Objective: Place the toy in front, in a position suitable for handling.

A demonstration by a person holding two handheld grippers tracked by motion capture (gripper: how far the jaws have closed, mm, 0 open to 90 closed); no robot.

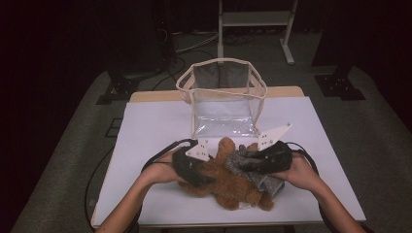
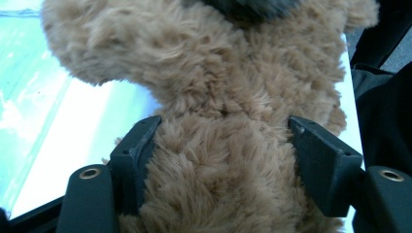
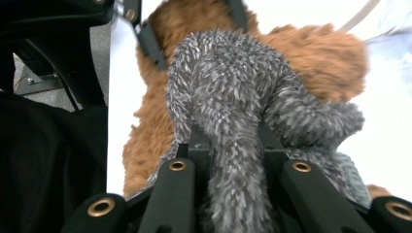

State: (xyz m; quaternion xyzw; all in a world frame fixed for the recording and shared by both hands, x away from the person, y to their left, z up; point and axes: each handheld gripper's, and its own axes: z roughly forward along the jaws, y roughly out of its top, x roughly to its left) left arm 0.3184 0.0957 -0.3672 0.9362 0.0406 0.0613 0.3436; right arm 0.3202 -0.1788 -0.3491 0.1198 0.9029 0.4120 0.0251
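left gripper (image 1: 206, 178): jaws apart on both sides of the brown teddy bear (image 1: 228, 187), not squeezing | teddy bear: lying on the white table (image 1: 145, 136), near the clear bag (image 1: 223, 99) | right gripper (image 1: 250, 163): closed on the grey fluffy cloth (image 1: 245, 162) over the bear

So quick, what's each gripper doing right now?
Left gripper: open, jaws either side of the brown teddy bear, not squeezing.
Right gripper: shut on the grey fuzzy garment.
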